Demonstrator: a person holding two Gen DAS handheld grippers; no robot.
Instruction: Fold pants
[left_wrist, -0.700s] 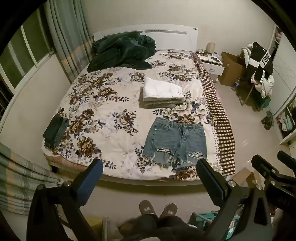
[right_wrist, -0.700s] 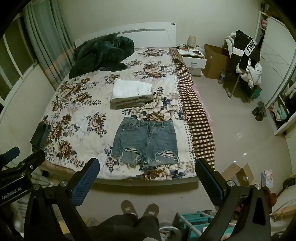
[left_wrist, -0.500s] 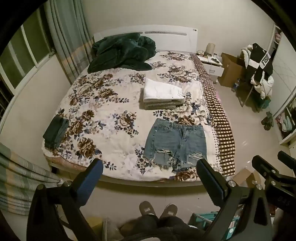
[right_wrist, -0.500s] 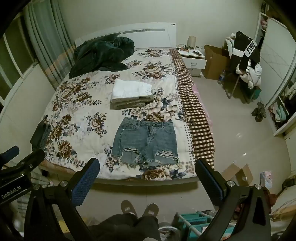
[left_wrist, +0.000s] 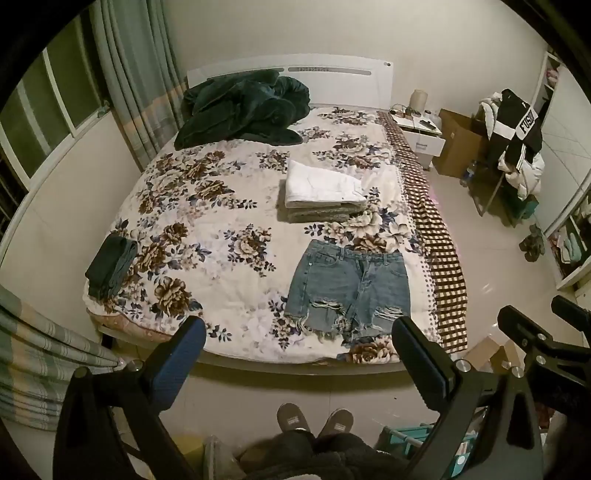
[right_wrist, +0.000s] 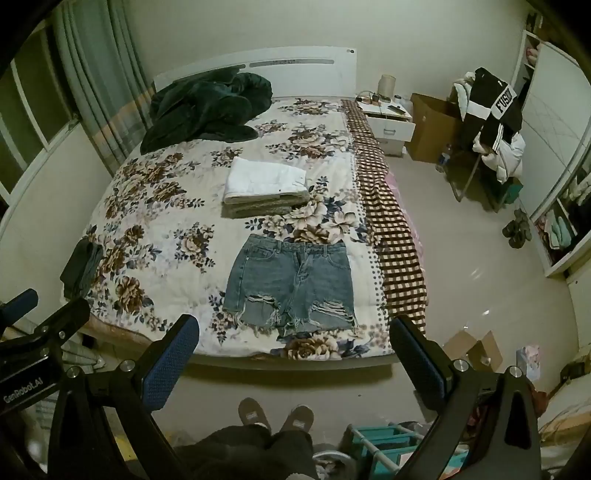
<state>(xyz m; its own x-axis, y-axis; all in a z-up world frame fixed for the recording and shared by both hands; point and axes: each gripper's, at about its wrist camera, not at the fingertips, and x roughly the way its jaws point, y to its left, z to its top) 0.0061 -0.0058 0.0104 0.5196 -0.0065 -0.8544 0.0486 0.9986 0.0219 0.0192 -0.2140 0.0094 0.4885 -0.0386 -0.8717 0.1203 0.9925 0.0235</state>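
Denim shorts (left_wrist: 349, 286) lie flat and unfolded near the foot edge of the bed (left_wrist: 207, 229), toward its right side, waistband far and frayed hems near, on the floral cover. Just beyond the waistband sits a stack of folded white and grey garments (left_wrist: 321, 194); a dark folded garment (left_wrist: 109, 266) rests at the near left corner, and a dark green blanket (left_wrist: 243, 107) is heaped by the headboard.

The left tongs (left_wrist: 297, 354) and the right tongs (right_wrist: 293, 352) are both spread wide, holding nothing, well back from the bed above the floor and the person's slippers (left_wrist: 314, 424).

The likely trouble is in the first pinch. The frayed hems are loose threads, so a grab there may catch fringe only and let the denim slip out. The cover is soft, and a deep pinch could gather the bedspread along with the shorts. A fold carried too far could push the waistband into the folded stack behind it.

Compared with the earlier frames, the bed sits very slightly lower in the left view; the shorts and the spread of the tongs are unchanged.
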